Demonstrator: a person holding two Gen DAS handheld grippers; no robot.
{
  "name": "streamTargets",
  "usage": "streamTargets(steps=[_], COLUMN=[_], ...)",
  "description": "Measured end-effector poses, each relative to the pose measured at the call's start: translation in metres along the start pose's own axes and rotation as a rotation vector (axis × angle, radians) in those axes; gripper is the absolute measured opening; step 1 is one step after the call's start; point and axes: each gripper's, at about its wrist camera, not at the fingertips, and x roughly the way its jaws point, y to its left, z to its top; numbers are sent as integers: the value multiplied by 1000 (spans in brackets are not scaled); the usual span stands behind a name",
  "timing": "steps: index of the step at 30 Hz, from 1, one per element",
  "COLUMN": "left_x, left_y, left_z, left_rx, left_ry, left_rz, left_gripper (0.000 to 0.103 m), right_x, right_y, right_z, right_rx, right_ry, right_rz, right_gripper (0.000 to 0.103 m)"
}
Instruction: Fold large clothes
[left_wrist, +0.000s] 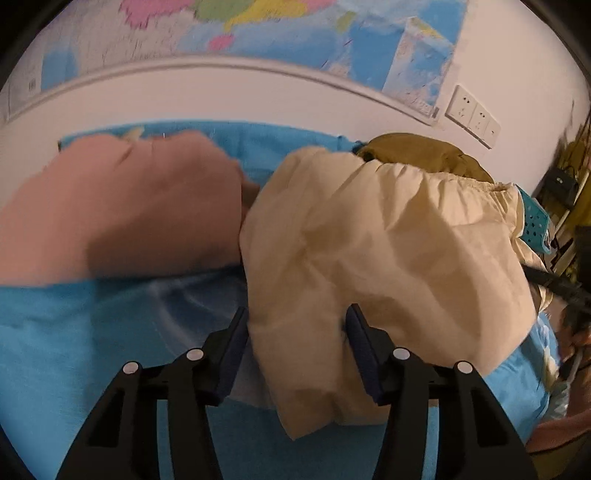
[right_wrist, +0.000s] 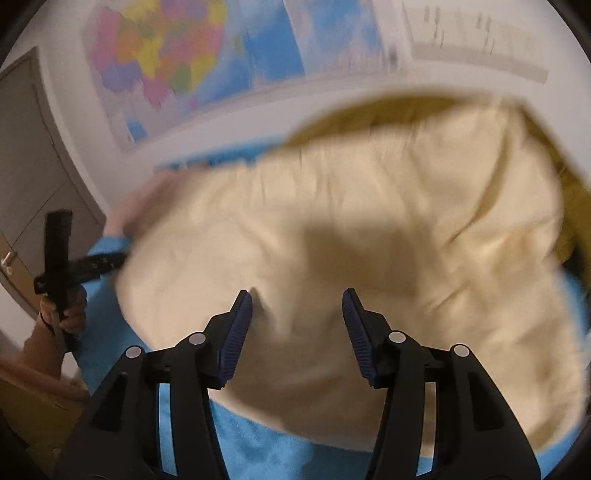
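A cream garment (left_wrist: 369, 240) with a gathered waistband lies crumpled on the blue cloth-covered surface (left_wrist: 74, 332). My left gripper (left_wrist: 297, 314) straddles its near corner. The cloth fills the gap between the jaws, but I see no pinch. In the right wrist view the same cream garment (right_wrist: 332, 240) spreads blurred under my right gripper (right_wrist: 297, 295), which stands open above it with nothing gripped. At that view's left a hand (right_wrist: 70, 310) holds the left gripper (right_wrist: 114, 260) at the garment's edge.
A pink garment (left_wrist: 122, 206) lies left of the cream one and an olive garment (left_wrist: 417, 151) behind it. A teal perforated item (left_wrist: 533, 221) sits at the far right. A wall map (left_wrist: 295, 33), sockets (left_wrist: 474, 116) and a grey door (right_wrist: 26, 166) border the surface.
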Motion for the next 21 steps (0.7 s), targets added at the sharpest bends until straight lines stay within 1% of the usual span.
streamTargets(steps=[1, 3, 4, 5, 6, 8, 9, 11, 12, 13, 14, 15, 17, 19, 21], left_x=[4, 12, 13, 10, 6, -5, -12, -27, -32, -36, -37, -38, -37, -34, -28], left_y=[1, 7, 9, 12, 13, 14, 14, 13, 12, 12, 12, 11, 6, -4, -12], left_z=[-1, -3, -3, -2, -3, -6, -8, -16, -20, -25, -29, -34, -44, -50, -51], left_rx=[-7, -39, -56, -68, -73, -79, -78, -61, -61, -67, -76, -92, -111, -96, -97], left_ry=[8, 39, 50, 53, 54, 52, 48, 41, 48, 61, 72, 86, 120, 137, 150], left_rz=[-2, -3, -6, -15, -15, -16, -25, -42, -59, -91, -120, -163, -226, -256, -288], left_gripper=[53, 60, 60, 60, 61, 61, 61, 61, 62, 62, 62, 62, 62, 62, 62], right_x=[12, 16, 14, 11, 4, -14, -25, -47, -56, -63, -70, -73, -76, -75, -73], right_y=[-5, -10, -10, -9, -9, -8, -10, -19, -23, -27, -33, -37, -46, -53, -59], right_z=[-2, -3, -2, -2, -1, -3, -6, -16, -23, -30, -40, -50, -67, -81, -86], right_rx=[28, 49, 70, 84, 97, 131, 157, 226, 261, 299, 350, 391, 459, 519, 565], right_ry=[14, 15, 15, 14, 10, -4, -19, -40, -45, -48, -44, -32, -14, 4, -4], right_rz=[-17, -17, -12, -6, 6, 32, 56, 104, 132, 161, 187, 199, 189, 191, 188], right_gripper=[50, 50, 51, 54, 59, 64, 68, 73, 75, 75, 78, 79, 79, 79, 79])
